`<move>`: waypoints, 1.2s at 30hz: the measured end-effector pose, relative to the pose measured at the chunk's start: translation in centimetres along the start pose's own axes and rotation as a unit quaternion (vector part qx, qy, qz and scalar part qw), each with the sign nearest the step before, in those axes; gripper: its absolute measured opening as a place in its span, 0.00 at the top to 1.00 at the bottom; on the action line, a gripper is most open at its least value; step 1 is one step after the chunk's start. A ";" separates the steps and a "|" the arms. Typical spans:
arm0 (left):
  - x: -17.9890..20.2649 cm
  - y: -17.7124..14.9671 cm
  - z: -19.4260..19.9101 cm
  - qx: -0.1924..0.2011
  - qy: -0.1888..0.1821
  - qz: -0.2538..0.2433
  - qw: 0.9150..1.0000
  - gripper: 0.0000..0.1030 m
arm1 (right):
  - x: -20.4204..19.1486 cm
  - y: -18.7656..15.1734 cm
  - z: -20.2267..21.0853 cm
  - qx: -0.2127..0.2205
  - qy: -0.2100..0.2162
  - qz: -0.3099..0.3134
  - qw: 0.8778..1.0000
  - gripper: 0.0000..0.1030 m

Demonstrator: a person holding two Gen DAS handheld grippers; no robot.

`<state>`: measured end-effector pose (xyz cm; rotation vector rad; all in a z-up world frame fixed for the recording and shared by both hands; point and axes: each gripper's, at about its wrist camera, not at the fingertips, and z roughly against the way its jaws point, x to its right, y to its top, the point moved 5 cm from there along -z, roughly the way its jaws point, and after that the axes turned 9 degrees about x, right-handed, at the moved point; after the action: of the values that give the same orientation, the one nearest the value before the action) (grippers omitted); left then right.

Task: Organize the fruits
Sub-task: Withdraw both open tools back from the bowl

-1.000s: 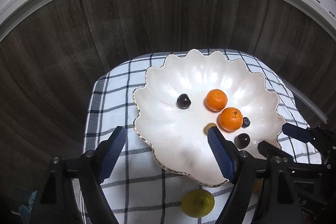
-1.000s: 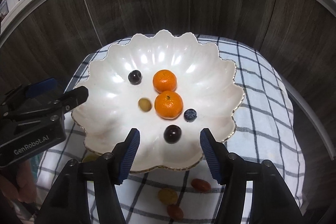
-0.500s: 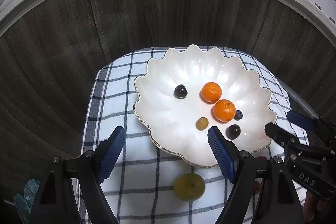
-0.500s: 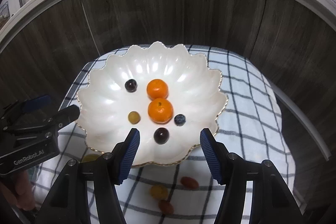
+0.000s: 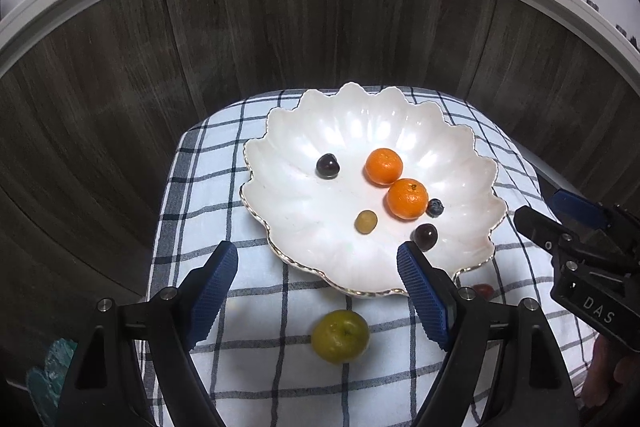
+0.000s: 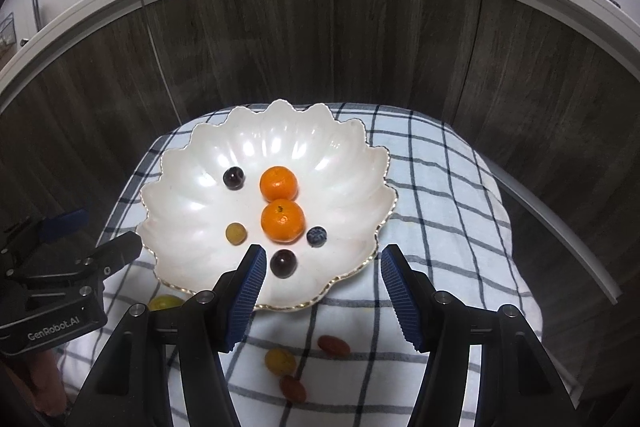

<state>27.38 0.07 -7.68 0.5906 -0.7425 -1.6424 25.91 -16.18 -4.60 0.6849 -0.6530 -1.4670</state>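
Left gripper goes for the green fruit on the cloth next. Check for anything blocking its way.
Nothing visible blocks it. The round yellow-green fruit lies alone on the checked cloth, just ahead of the open left gripper. The scalloped white bowl sits beyond it, not between them.

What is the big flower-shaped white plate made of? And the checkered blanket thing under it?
The plate looks like glazed ceramic: shiny, pearly white, bright light spots, a thin gold rim. It could be glass. The checkered cloth looks like woven cotton: dull, soft and a bit wrinkled, with dark lines on white.
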 end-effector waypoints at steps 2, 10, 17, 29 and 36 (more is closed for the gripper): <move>0.3 -0.3 0.2 0.000 -0.004 0.000 1.000 0.21 | 0.2 -0.3 0.5 0.003 -0.004 0.006 1.000 0.41; 1.6 -1.6 1.2 0.007 -0.011 -0.014 1.000 0.21 | 0.8 -1.7 2.0 0.011 -0.008 0.014 1.000 0.41; 1.9 -3.0 1.7 0.010 -0.012 -0.020 1.000 0.21 | 1.0 -2.7 2.7 0.017 -0.008 0.013 1.000 0.41; 1.9 -5.0 2.4 0.020 -0.008 -0.032 0.999 0.21 | 0.6 -5.1 3.1 0.022 -0.003 0.009 1.000 0.41; 2.3 -6.2 2.1 0.018 -0.008 -0.042 0.999 0.21 | 0.6 -6.4 3.2 0.026 -0.007 0.010 1.000 0.41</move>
<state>21.35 -1.09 -10.80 0.6417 -0.7686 -1.7160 19.28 -16.76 -7.37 0.7065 -0.7078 -1.4407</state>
